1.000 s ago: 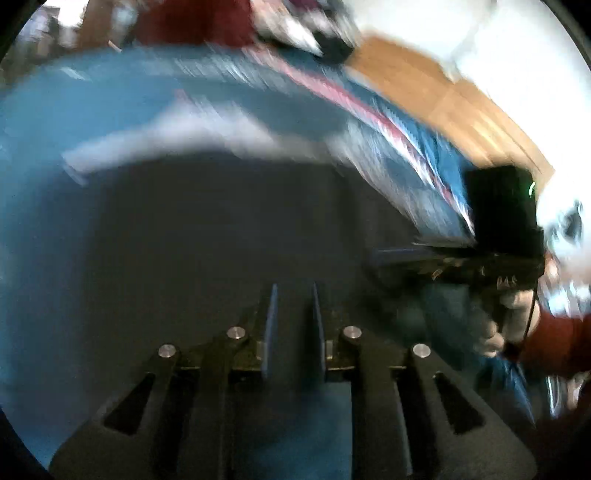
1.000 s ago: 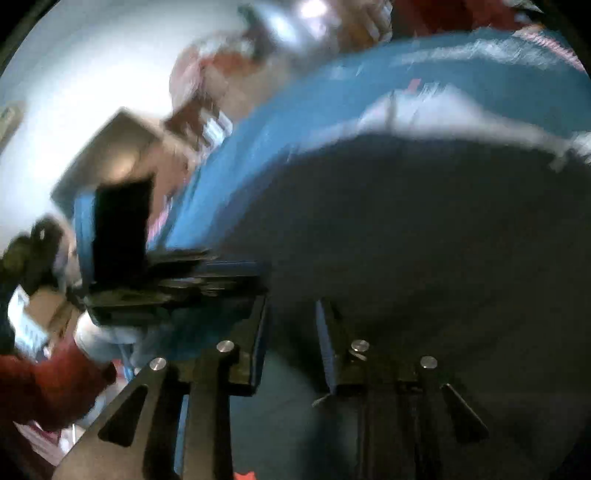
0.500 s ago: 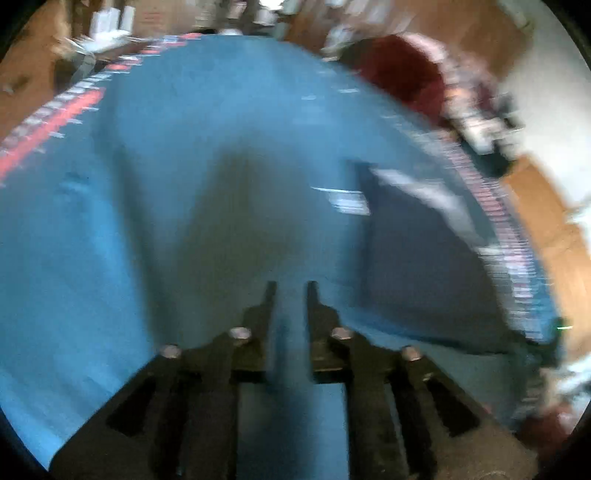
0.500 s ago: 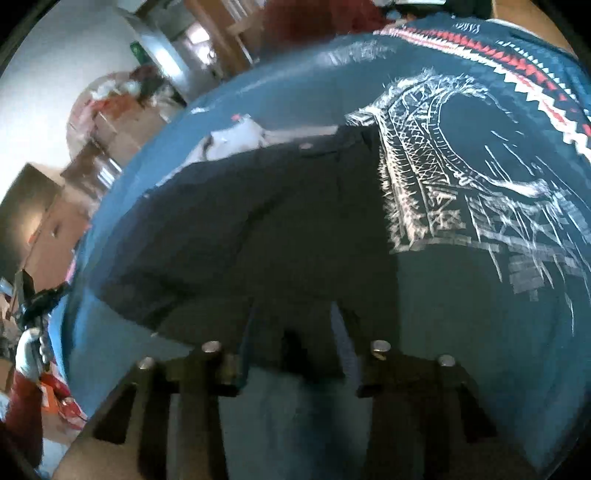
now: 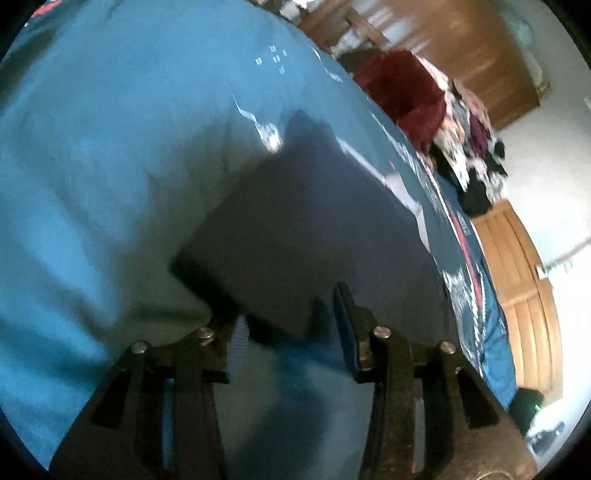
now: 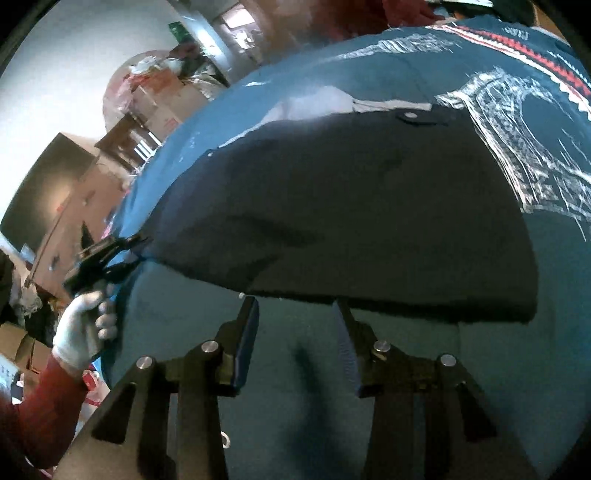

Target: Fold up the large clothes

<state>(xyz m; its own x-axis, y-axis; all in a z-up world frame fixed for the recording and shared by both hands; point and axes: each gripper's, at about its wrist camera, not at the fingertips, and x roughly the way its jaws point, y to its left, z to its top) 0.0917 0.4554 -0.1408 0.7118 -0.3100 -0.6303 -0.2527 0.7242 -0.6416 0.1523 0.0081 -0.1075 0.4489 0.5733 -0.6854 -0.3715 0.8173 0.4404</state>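
Right gripper [image 6: 293, 321]: 2 fingers apart, empty, just short of the garment's near edge | Left gripper [image 5: 288, 314]: 2 fingers apart at its corner | Dark folded garment [image 6: 369, 221]: flat on blue patterned cloth [image 6: 517, 66] | Gloved left hand [image 6: 83, 325]: at left

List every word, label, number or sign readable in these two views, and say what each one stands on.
No text can be read.
Green sign on the far wall: too small to read.
Red mark on the brown cardboard box: blurred.
White print on the blue patterned bedspread: a pattern, no letters made out.
Dark navy folded garment: no label text visible.
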